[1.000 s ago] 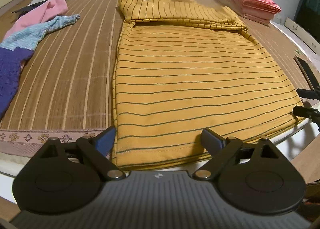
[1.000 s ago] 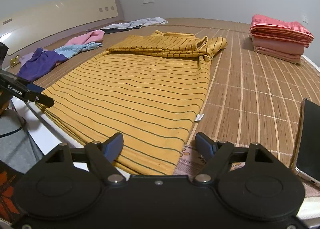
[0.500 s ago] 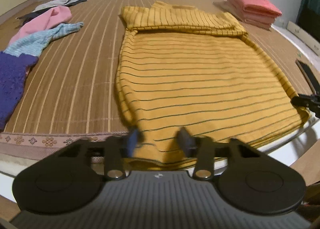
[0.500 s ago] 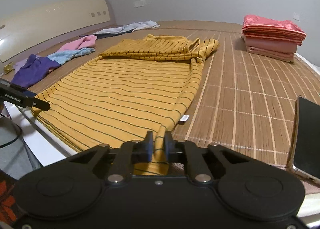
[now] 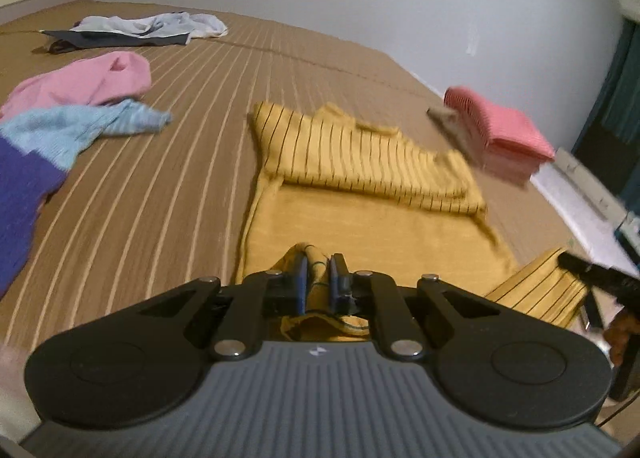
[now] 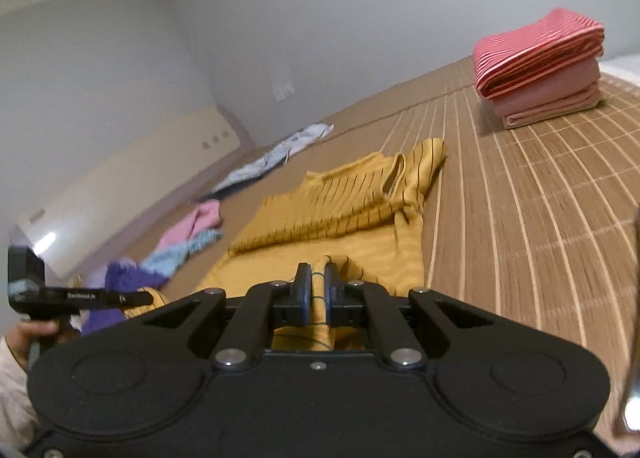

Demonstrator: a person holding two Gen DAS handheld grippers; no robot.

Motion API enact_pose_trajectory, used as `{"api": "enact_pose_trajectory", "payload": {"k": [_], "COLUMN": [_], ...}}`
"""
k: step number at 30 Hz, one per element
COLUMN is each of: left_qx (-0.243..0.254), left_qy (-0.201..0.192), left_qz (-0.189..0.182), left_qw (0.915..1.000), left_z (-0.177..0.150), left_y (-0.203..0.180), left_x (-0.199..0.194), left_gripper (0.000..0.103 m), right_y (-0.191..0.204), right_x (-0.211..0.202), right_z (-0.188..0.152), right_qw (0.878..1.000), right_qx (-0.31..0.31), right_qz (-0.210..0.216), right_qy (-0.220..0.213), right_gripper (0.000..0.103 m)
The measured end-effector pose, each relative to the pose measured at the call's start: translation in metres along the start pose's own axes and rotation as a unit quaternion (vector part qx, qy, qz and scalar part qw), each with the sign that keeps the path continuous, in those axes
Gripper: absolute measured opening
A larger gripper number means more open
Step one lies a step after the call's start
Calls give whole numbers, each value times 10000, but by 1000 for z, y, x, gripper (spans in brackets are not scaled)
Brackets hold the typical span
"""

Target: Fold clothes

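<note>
both grippers are clamped on the hem of the yellow striped shirt (image 5: 372, 226), one corner each. left gripper (image 5: 318, 284) has a bunched bit of fabric squeezed between its blue pads (image 5: 301, 282), right gripper (image 6: 316, 288) the same, jaws drawn together on the cloth. the near edge is lifted off the woven bamboo mat (image 5: 168, 194) while the far end with the folded-in sleeves lies flat in the middle of it.

stuff around: a pink garment (image 5: 84, 80), a light blue knit piece (image 5: 80, 126) and a purple knit (image 5: 20, 194) piled off to the left, a white and dark garment (image 5: 136, 30) far left near the wall. a folded stack of red striped and pink clothes (image 6: 540, 66) sits far right. nothing lying on the shirt's path over the mat. dark edge at the right of the right wrist view, too blurry to say what it is.

only writing i can spot is small white lettering on the side of the left gripper in the right wrist view, can't read it properly.
</note>
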State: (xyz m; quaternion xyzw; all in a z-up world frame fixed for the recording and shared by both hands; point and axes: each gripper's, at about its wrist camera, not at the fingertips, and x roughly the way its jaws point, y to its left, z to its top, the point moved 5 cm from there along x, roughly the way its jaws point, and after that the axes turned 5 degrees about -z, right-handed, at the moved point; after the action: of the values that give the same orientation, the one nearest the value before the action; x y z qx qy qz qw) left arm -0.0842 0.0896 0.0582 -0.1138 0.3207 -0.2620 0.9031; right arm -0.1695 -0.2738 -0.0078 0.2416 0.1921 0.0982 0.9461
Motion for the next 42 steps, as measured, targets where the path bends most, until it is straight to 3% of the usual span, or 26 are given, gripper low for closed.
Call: {"api": "enact_pose_trajectory", "payload": {"k": [7,12,14,16,17,18,20,22,24,27,31,34,39,42], "left_qx": [-256,-565,-701,-730,-687,-607,-317,103,626,1687,2721,2908,2810,2753], "left_qy": [-3,44,15,34,42,36,-18,-74,-106,-4,424,527,412,352], "left_qz": [-58,-295,-437,-613,-625,-569,-402,-174,31,122,-11,-8,300,407], "left_qw": [9997,9980,9966,9954,9957,9965,9987,9998,9980,9856,9613,9553,9584,9599], "left_z": [33,33,33,35,36,36,37,37,35,24,0,-7,-3,2], "left_y": [30,57,65,67,67,66,63,59,51,27,-3,-8,-3,1], "left_x": [57,83,83,79,75,70,57,43,32,26,36,44,60,70], "left_gripper": [13,14,16,20,27,42,54,54,54,54,55,55,55,55], "right_y": [-37,-51,-48,-42,-38,-33,-21,-10,0,13,26,34,42,44], "right_x": [63,82,77,68,64,58,47,37,30,29,33,38,52,62], "right_z": [22,32,35,37,36,35,28,20,9,-6,-21,-26,-29,-28], "right_qw": [9976,9961,9966,9953,9936,9907,9821,9708,9590,9419,9180,9080,8901,8857], "right_qx": [593,586,258,-264,-557,-894,-1530,-2098,-2554,-3116,-3737,-3967,-4333,-4415], "right_qz": [-279,-630,-772,-909,-948,-977,-1041,-1082,-1122,-1101,-1209,-1258,-1351,-1357], "right_qy": [239,196,151,199,242,302,360,419,504,602,549,481,405,466], "right_gripper": [9,18,36,45,47,49,58,67,67,68,68,68,64,58]}}
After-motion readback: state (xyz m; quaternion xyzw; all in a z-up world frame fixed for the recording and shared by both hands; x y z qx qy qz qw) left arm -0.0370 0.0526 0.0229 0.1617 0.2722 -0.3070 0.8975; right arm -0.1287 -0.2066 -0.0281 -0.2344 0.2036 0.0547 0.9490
